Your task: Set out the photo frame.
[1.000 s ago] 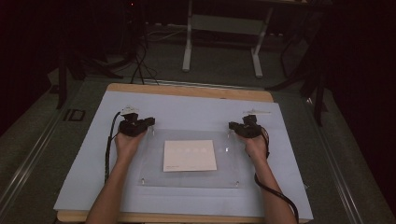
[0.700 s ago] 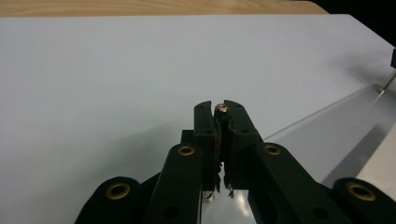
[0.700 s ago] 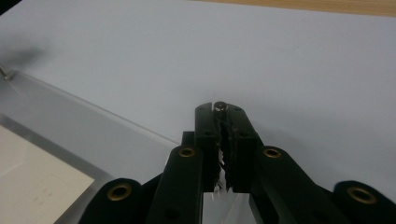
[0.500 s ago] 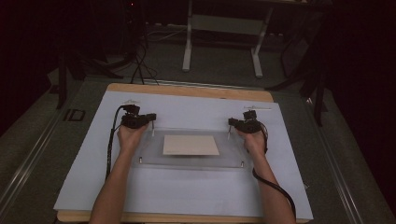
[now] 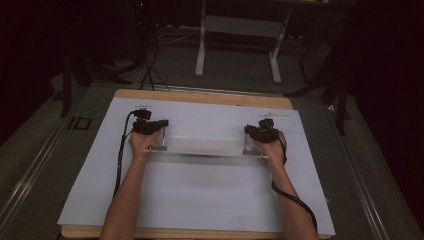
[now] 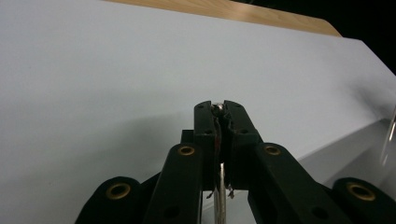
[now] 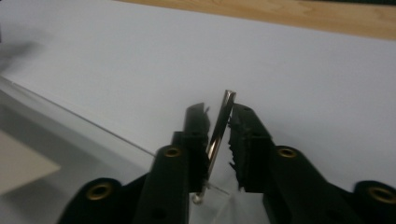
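A person's two forearms reach over a worktop (image 5: 200, 97) covered by a white sheet (image 5: 200, 200), each hand holding a hand-held gripper. The left hand-held gripper (image 5: 159, 131) has its jaws closed on a thin metal pin (image 6: 218, 186), and the right hand-held gripper (image 5: 252, 134) has its jaws nearly closed on another metal pin (image 7: 219, 128). Between them, a clear panel (image 5: 202, 147), blurred, is tilted up on edge near the middle of the sheet, and the pins stand at its two ends
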### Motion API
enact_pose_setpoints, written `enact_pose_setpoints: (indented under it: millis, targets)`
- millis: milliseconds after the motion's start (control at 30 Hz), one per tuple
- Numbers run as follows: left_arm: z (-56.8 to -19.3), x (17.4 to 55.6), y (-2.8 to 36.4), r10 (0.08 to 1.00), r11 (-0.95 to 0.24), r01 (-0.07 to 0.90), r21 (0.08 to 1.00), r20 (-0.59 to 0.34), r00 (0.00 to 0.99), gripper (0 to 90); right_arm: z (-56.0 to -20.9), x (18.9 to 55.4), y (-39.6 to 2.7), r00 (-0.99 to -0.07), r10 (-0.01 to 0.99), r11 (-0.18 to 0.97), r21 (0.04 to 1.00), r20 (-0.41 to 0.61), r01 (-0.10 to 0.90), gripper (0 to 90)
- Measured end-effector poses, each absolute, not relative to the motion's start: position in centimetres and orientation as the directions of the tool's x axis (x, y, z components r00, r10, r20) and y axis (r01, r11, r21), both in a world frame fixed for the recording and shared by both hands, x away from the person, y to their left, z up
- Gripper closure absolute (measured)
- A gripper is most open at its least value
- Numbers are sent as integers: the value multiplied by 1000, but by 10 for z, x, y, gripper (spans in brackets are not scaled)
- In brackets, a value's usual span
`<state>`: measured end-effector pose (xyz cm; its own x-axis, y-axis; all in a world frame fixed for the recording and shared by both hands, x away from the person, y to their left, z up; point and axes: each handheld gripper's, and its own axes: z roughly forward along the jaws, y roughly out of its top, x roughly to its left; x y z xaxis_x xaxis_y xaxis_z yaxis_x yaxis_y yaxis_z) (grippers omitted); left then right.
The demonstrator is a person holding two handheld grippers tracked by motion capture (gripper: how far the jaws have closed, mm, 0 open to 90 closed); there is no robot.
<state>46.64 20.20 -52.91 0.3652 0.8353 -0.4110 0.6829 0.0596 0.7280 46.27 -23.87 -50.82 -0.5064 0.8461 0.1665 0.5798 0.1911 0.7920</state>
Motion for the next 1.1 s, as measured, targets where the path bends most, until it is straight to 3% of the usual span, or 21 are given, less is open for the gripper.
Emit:
enact_pose_setpoints:
  millis: [300,1100]
  targets:
    - [-531,468,201,836,78,689,721,-424,349,852,-495,442,-255,-540,835,221,833,107,507,683]
    - [-531,472,202,829,93,704,704,-446,337,851,-503,402,-272,-605,796,300,858,17,418,657]
